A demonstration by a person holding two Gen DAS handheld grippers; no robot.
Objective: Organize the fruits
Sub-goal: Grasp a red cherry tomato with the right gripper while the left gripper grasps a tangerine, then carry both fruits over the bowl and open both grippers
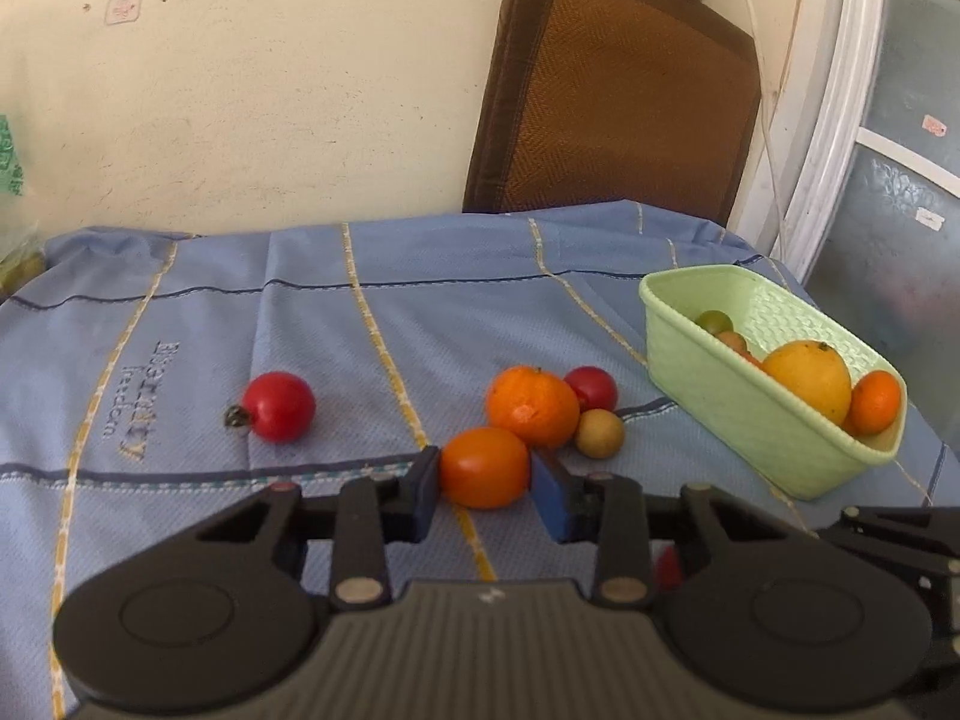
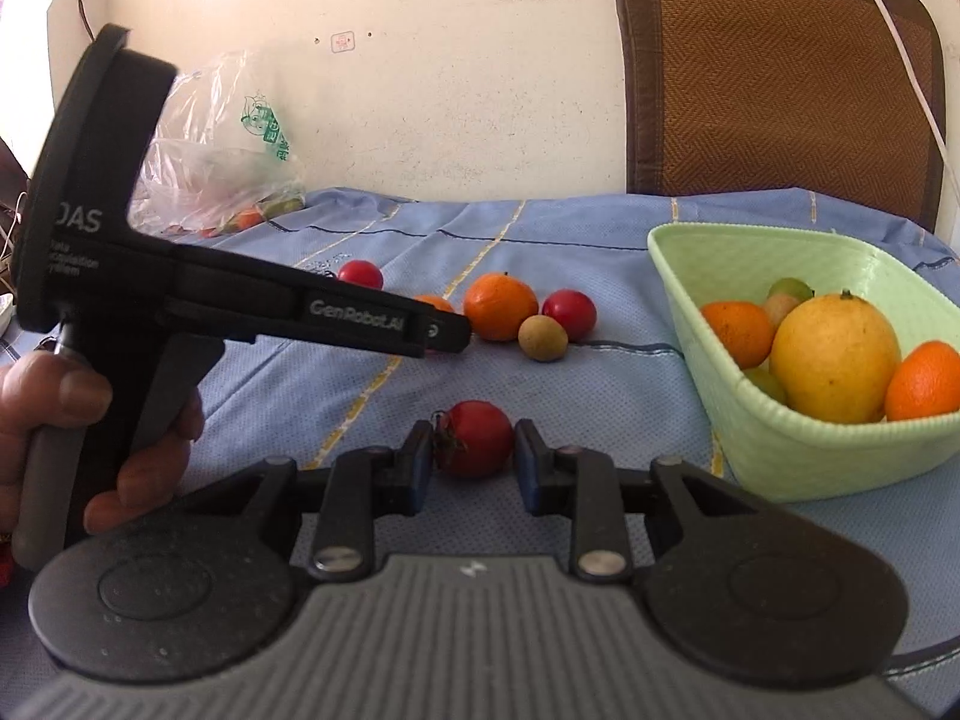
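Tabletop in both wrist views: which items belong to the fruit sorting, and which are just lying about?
Belongs to the job:
green basket holding fruit
orange tomato between the left gripper jaws
red tomato between the right gripper jaws
tangerine
small brown fruit

Lying about:
plastic bag
chair back

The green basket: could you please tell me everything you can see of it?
The basket is pale green plastic with a woven texture, rectangular, open-topped and upright on the blue cloth, right of the loose fruit. It holds a large yellow citrus, two oranges and some small greenish fruits. No gripper touches it.
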